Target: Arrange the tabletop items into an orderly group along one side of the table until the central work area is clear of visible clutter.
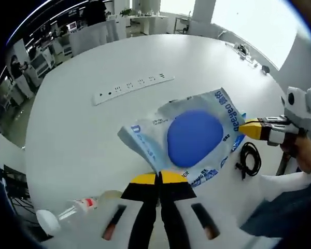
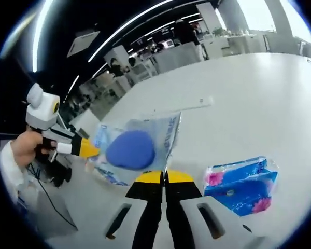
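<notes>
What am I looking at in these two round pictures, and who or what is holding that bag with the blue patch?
No robot here: a person holds a pair of hand tongs in each hand, and a fisheye camera rides on each pair. In the left gripper view, the left tongs rise from the bottom, shut on one edge of the clear bag with a blue patch. The right tongs come in from the right and pinch its other edge. The right gripper view shows the same bag from the other side, gripped by the right tongs, with the left tongs entering from the left. On the white table lie a power strip, a black cable, a plastic bottle and a blue tissue pack.
</notes>
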A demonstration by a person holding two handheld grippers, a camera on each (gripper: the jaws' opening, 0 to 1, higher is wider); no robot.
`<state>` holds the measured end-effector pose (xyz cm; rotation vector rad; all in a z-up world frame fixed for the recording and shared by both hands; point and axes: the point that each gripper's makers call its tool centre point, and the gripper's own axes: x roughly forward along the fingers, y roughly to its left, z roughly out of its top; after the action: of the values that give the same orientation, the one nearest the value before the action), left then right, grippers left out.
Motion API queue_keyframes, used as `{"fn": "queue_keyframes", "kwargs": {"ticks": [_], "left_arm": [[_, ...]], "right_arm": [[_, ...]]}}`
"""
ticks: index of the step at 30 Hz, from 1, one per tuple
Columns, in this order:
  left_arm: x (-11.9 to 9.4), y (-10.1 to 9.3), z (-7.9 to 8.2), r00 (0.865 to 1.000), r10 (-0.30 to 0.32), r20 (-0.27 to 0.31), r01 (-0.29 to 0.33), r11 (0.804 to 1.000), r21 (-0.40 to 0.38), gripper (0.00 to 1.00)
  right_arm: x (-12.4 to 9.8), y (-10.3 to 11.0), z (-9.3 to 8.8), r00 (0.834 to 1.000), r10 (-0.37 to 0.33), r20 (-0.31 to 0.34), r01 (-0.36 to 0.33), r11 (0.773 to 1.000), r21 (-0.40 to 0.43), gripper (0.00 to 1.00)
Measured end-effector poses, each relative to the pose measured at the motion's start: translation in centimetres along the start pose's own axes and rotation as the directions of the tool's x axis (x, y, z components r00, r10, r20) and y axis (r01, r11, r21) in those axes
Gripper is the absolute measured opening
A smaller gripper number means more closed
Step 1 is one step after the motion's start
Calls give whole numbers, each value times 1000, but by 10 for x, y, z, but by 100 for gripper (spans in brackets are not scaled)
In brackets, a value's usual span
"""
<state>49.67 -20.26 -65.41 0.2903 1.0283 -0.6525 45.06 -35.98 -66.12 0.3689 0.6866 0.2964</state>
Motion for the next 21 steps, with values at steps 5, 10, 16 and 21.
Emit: {"fn": "queue_keyframes", "kwargs": {"ticks": [5, 10, 16, 21], "left_arm": [[5, -3, -8, 1000, 5, -12, -5, 1000, 16, 0], [11, -7, -16, 999, 7, -36, -6, 999, 33, 0], [19, -9, -25, 998, 18, -56, -15, 999, 50, 0], [27, -11, -35, 995, 57, -85, -48, 992, 114, 0]], "right_arm": [[-2, -2, -11, 999, 6, -32, -6, 1000, -9, 0], [-1, -5, -20, 998, 4, -63, -5, 1000, -8, 0], [2, -10, -37, 994, 3, -114, -3, 1000, 0, 0], [5, -11, -54, 986, 1, -169, -4, 1000, -17, 0]]}}
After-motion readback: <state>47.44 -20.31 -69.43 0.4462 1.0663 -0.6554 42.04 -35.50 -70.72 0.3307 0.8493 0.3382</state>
